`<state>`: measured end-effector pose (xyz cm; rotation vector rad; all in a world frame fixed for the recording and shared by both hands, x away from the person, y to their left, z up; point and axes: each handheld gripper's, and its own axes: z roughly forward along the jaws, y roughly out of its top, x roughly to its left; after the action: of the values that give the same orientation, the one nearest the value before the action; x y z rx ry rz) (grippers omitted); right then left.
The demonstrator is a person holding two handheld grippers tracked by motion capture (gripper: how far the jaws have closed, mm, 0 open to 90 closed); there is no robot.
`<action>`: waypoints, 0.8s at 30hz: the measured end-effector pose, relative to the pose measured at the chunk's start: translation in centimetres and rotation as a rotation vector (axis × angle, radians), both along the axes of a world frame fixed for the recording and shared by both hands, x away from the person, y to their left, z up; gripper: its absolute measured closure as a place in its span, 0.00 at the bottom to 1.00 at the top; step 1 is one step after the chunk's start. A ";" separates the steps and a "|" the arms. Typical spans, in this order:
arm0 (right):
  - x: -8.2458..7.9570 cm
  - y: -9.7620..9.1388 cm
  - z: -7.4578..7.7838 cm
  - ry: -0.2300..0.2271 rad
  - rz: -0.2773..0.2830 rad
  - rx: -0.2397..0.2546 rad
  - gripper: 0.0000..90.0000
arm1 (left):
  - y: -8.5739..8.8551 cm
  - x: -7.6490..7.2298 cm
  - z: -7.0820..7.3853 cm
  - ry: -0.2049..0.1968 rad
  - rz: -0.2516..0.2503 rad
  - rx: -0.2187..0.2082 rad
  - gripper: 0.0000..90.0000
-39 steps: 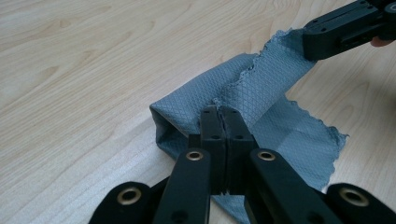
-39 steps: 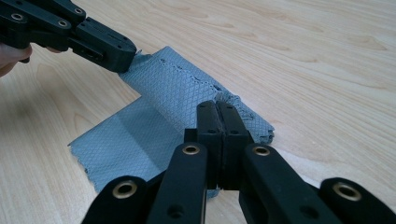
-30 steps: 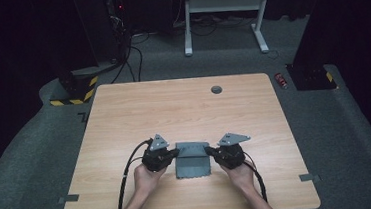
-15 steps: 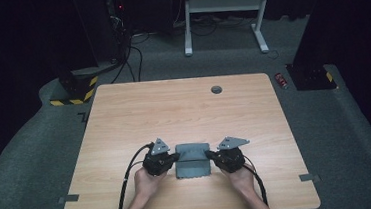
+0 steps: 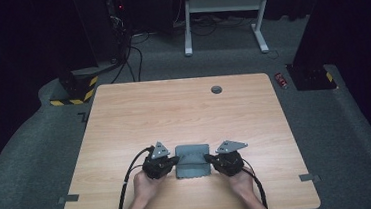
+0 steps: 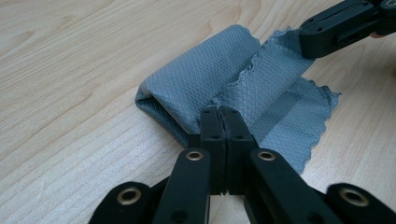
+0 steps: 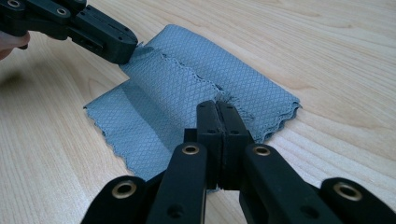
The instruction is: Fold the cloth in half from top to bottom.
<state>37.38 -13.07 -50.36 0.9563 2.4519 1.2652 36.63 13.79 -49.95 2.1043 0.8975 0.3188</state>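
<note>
A grey diamond-textured cloth (image 5: pixel 193 161) lies folded on the wooden table (image 5: pixel 184 114) near its front edge. My left gripper (image 5: pixel 176 160) is at the cloth's left side and my right gripper (image 5: pixel 208 158) at its right side, each held by a hand. In the left gripper view the jaws are shut on the scalloped edge of the cloth's top layer (image 6: pixel 261 70), with the right gripper (image 6: pixel 306 41) pinching the same edge farther off. In the right gripper view the cloth (image 7: pixel 168 88) is pinched the same way, with the left gripper (image 7: pixel 128 52) beyond.
A small round grommet (image 5: pixel 216 89) sits near the table's far edge. Cables (image 5: pixel 127 182) trail from the grippers toward the front edge. On the floor behind are a white desk frame (image 5: pixel 223 3), a yellow-and-black striped block (image 5: pixel 75 93) and a small red object (image 5: pixel 282 80).
</note>
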 end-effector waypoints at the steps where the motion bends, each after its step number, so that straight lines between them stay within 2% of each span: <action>1: 0.0 0.0 0.0 0.000 0.001 -0.001 0.99 | 0.0 0.0 0.0 0.002 0.002 -0.001 0.99; 6: -0.2 0.0 -0.1 -0.006 0.004 -0.011 0.99 | -0.1 -0.4 -0.3 0.003 -0.006 0.006 0.99; 14: -0.5 -0.2 -0.6 0.014 0.003 -0.010 0.99 | -0.4 -0.6 -0.5 -0.003 -0.015 0.024 0.99; 24: -0.7 -0.2 -1.2 0.032 0.012 -0.018 0.98 | -0.4 -1.0 -0.9 0.006 -0.015 0.025 0.99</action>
<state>36.73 -13.23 -51.51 0.9653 2.4927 1.2385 35.64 13.35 -50.81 2.1352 0.8852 0.3177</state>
